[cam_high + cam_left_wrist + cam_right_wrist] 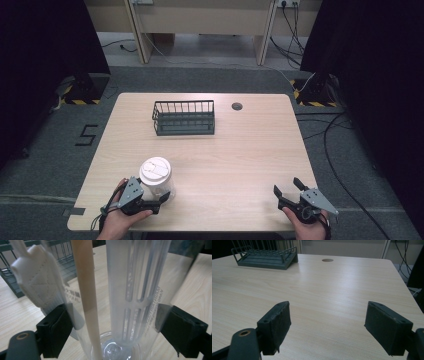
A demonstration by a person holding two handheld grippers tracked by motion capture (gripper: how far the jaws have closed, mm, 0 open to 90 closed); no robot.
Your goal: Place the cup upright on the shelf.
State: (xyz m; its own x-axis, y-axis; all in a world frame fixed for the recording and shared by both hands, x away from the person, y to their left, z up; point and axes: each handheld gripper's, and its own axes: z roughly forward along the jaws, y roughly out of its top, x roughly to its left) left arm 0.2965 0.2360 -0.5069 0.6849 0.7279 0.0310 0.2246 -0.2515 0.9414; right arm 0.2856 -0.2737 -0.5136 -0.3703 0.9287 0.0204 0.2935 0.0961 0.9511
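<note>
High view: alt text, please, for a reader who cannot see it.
The left gripper has its fingers around a clear cup with a white lid near the table's front edge. The right gripper rests open, and a dark wire basket stands farther back.

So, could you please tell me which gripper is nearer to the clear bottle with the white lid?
Left. The left gripper has the clear bottle between its fingers; the right gripper sits open across the table.
</note>
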